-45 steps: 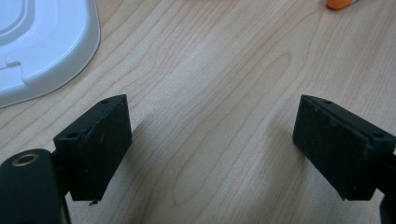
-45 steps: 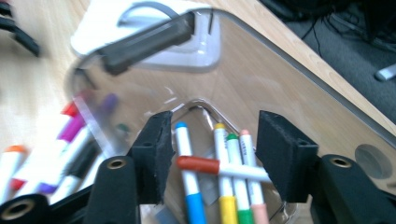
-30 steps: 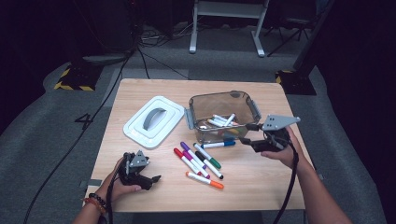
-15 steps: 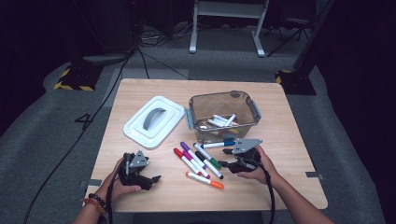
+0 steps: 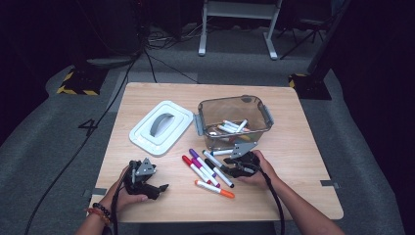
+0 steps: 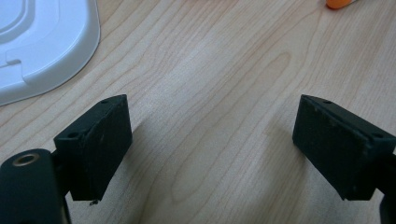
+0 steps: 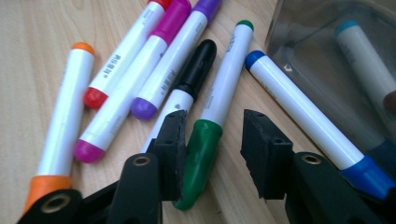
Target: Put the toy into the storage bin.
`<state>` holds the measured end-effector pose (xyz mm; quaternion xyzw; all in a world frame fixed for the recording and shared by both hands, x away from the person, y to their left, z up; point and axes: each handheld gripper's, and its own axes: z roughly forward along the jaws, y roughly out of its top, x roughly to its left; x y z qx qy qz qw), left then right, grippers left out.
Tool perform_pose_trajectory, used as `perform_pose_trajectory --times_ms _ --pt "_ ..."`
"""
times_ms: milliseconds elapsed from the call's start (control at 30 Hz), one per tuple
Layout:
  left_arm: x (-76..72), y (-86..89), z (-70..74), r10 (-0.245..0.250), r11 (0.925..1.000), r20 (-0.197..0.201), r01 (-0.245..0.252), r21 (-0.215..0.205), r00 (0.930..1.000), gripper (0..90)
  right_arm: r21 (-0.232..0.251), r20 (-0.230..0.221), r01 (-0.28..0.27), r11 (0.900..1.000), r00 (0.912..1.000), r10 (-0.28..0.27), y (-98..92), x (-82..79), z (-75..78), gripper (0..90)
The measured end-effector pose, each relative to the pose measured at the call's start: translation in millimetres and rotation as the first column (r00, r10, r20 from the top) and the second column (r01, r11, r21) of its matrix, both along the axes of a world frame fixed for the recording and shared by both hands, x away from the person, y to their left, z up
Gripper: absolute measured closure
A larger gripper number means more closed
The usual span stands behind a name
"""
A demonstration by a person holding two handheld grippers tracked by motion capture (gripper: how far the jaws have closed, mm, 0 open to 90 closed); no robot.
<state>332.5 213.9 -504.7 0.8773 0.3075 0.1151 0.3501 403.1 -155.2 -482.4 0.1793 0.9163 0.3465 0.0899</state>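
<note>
Several markers (image 5: 208,169) lie loose on the wooden table in front of a clear plastic bin (image 5: 266,117) that holds more markers. My right gripper (image 5: 227,168) is down at the right edge of that group. In the right gripper view its jaws (image 7: 212,119) straddle the green marker (image 7: 224,88) and have just been closing. The left pad is at the marker's dark green cap, and a gap remains at the right pad. A black marker (image 7: 194,70) and a blue marker (image 7: 299,107) lie on either side. My left gripper (image 5: 160,188) rests open at the near left, with bare wood between its jaws (image 6: 210,140).
A white lid (image 5: 161,126) lies left of the bin, and its corner (image 6: 42,42) appears in the left gripper view. An orange marker (image 5: 214,189) lies nearest the front edge. Dark floor, cables and a stand lie beyond the table.
My right gripper has come down from beside the bin, left and nearer, onto the loose markers, and its jaws have narrowed around the green one. The left gripper has stayed put.
</note>
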Motion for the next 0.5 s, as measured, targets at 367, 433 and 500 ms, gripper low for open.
perform_pose_trajectory --times_ms 367,433,500 --pt "0.0 0.0 0.0 0.000 1.0000 0.000 0.000 0.000 1.0000 12.3 -0.024 -0.009 0.029 0.999 0.9995 -0.029 -4.3 8.7 -4.7 73.7" --pt "-0.1 0.0 0.0 0.000 1.0000 0.000 0.000 0.000 1.0000 12.3 -0.032 -0.006 0.031 0.999 0.9995 -0.031 -7.4 7.9 -4.1 73.7" --pt "-0.1 0.0 0.0 0.000 1.0000 0.000 0.000 0.001 1.0000 12.3 -0.036 -0.007 0.030 0.999 0.9995 -0.030 -13.1 7.2 -3.8 73.8"
